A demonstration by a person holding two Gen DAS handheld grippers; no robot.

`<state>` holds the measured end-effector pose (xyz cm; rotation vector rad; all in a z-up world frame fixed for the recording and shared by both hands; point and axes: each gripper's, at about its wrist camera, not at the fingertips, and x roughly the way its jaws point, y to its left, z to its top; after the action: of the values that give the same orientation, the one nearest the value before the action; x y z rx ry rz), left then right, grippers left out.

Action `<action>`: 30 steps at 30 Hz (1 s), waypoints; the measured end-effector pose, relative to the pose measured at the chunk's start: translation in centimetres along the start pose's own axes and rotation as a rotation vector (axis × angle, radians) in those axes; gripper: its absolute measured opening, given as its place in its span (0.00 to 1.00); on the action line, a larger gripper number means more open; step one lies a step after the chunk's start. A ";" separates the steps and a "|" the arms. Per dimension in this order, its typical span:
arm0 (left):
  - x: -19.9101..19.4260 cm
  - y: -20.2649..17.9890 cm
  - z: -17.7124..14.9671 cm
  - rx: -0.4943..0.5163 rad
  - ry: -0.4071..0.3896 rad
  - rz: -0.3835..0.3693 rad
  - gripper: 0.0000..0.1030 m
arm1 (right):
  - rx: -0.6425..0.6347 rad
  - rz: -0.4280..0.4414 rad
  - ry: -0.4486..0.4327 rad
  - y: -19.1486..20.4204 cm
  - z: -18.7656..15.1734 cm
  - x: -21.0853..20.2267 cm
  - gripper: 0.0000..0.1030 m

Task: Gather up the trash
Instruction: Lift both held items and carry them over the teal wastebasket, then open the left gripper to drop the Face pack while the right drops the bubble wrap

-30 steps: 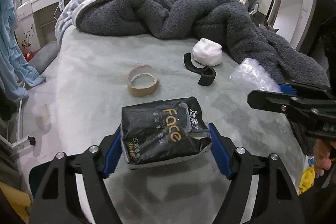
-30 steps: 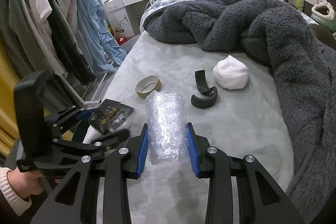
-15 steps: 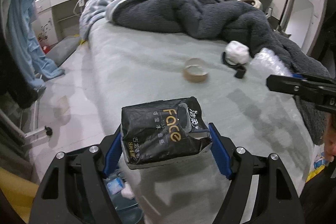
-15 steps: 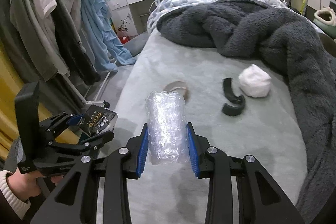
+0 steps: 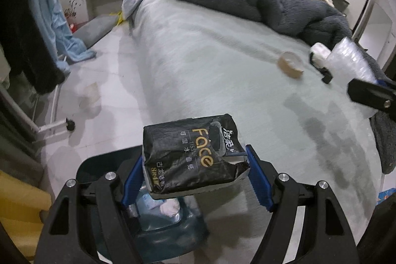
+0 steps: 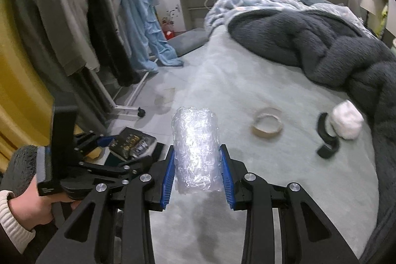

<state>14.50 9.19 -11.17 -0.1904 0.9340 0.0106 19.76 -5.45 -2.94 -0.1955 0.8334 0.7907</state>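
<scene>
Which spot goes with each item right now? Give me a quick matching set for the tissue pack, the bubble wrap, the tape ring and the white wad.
Items:
1. black Face tissue pack
2. clear bubble wrap roll
3. brown cardboard tape ring
4. white crumpled wad

Places:
A. on the bed, against the black curved piece
B. in the right gripper
C. alone on the grey sheet
D. in the left gripper

Pairs: 1-D, 2-B, 3-C, 4-A
</scene>
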 end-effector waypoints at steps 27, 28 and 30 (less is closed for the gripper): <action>3.7 9.7 -5.7 -0.087 0.312 0.023 0.75 | -0.163 0.131 0.113 9.6 2.0 9.0 0.34; 3.9 10.2 -5.9 -0.102 0.322 0.023 0.75 | -0.168 0.138 0.119 10.0 2.1 9.4 0.34; 3.9 11.3 -6.2 -0.133 0.334 0.017 0.75 | -0.179 0.150 0.130 11.0 2.3 10.3 0.34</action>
<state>10.87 18.95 -19.66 -0.3138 1.2689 0.0579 17.70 8.94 -7.32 -0.3487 0.9072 1.0024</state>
